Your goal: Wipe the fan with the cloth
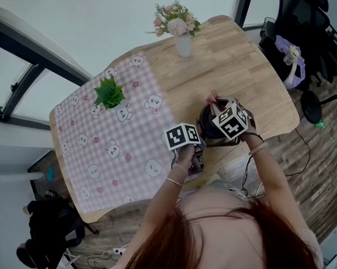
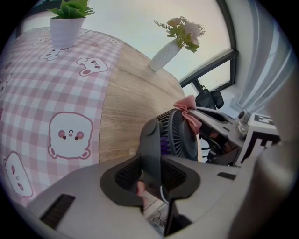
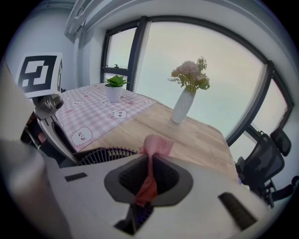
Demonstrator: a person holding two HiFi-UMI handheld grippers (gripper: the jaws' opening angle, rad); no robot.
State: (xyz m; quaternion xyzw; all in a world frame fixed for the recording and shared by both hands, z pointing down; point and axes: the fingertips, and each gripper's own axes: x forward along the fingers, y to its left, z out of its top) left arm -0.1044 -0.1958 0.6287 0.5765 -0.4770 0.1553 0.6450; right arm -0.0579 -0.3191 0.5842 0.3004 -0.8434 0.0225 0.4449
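A small dark fan (image 1: 211,126) stands near the front edge of the wooden table (image 1: 232,57). My left gripper (image 2: 152,169) is shut on the fan's dark upright stand (image 2: 150,149), just behind the round grille (image 2: 180,136). In the head view the left gripper (image 1: 198,150) is at the fan's left side. My right gripper (image 3: 148,176) is shut on a pink cloth (image 3: 155,145), whose free end sticks up past the jaws. The cloth (image 1: 212,96) lies against the grille's top rim (image 3: 105,153), with the right gripper (image 1: 216,106) above the fan.
A pink checked tablecloth (image 1: 102,144) covers the table's left half, and a potted green plant (image 1: 108,93) stands on it. A white vase of flowers (image 1: 179,27) is at the far edge. A black office chair (image 1: 308,27) stands beyond the table's right end.
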